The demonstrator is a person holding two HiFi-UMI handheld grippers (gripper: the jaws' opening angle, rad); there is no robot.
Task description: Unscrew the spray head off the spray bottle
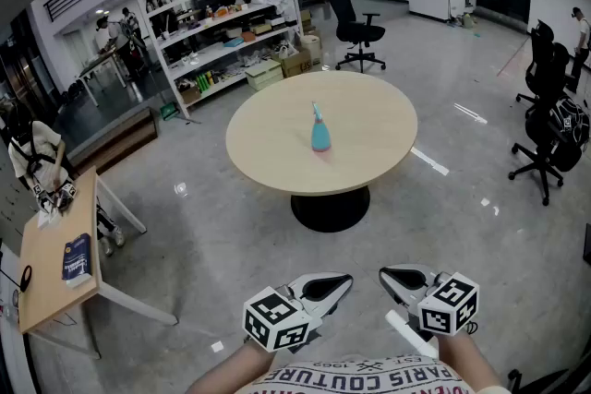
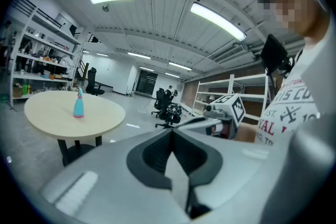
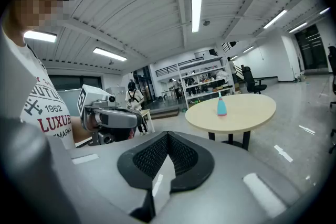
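Note:
A teal spray bottle (image 1: pixel 320 132) with a pale blue spray head stands upright near the middle of a round beige table (image 1: pixel 268 143), far ahead of me. It also shows small in the left gripper view, bottle (image 2: pixel 78 104), and in the right gripper view, bottle (image 3: pixel 221 104). My left gripper (image 1: pixel 343 282) and right gripper (image 1: pixel 386 274) hang close to my body, low over the floor, tips pointing toward each other. Both are shut with nothing between the jaws. Each gripper sees the other across the gap.
White shelving (image 1: pixel 222 23) full of boxes stands behind the table. Black office chairs (image 1: pixel 355 28) sit at the back and right (image 1: pixel 547 138). A small wooden desk (image 1: pixel 55 258) is at my left. People stand far off by the shelves. Glossy grey floor lies between me and the table.

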